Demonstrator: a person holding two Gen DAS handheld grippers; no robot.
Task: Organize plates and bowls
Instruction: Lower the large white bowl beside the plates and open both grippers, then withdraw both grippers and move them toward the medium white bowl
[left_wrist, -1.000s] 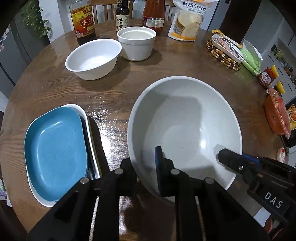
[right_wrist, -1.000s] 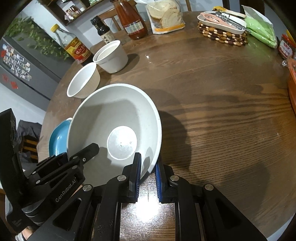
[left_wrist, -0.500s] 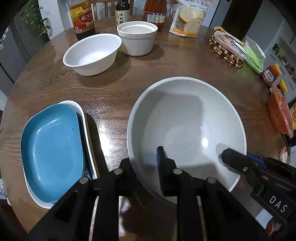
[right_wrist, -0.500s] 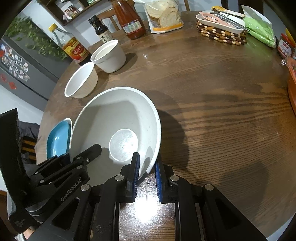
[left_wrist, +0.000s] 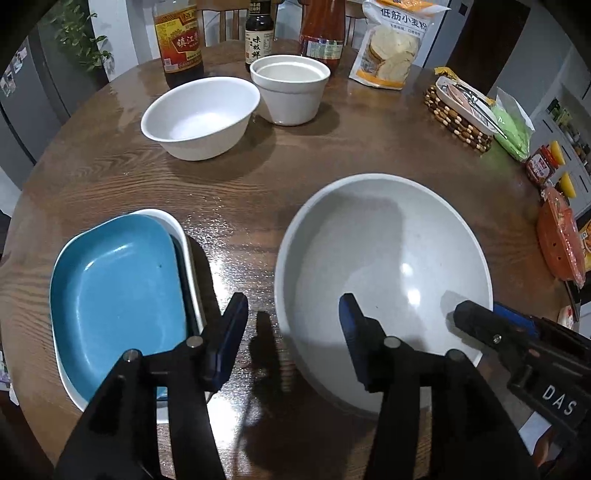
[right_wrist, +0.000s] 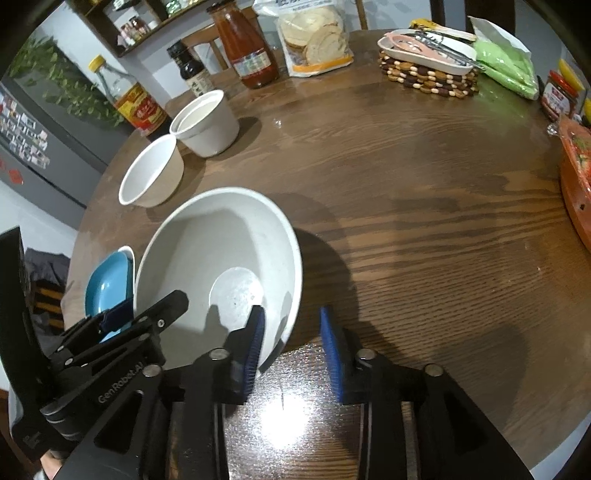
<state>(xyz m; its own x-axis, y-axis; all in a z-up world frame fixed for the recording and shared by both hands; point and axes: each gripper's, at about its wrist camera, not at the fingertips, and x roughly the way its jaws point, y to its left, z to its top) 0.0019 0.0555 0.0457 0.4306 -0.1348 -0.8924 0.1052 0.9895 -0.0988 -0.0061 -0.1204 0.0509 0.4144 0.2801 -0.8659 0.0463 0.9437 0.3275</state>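
A large grey bowl (left_wrist: 388, 266) (right_wrist: 221, 251) rests on the round wooden table (left_wrist: 295, 158). My left gripper (left_wrist: 291, 301) straddles the bowl's near left rim. Its jaws are opening, and the blue pads stand off the rim. My right gripper (right_wrist: 291, 312) straddles the near right rim, jaws also opening, pads apart from the wall. Each gripper shows in the other's view: right gripper (left_wrist: 484, 314), left gripper (right_wrist: 147, 310). A blue plate (left_wrist: 114, 291) lies in a white plate (left_wrist: 173, 221) at the left. A white bowl (left_wrist: 201, 114) and a white cup-shaped bowl (left_wrist: 290, 88) stand at the far side.
Sauce bottles (left_wrist: 179, 37) and a flour bag (left_wrist: 391, 44) line the far edge. A beaded trivet (right_wrist: 428, 77) carries a small dish, with a green bag (right_wrist: 506, 66) beside it. An orange packet (left_wrist: 559, 240) lies at the right edge. Bare wood (right_wrist: 424, 221) spreads right of the grey bowl.
Both grippers were shut on the grey bowl's rim. Their jaws have now spread apart and let go of it. The bowl sits where it was.
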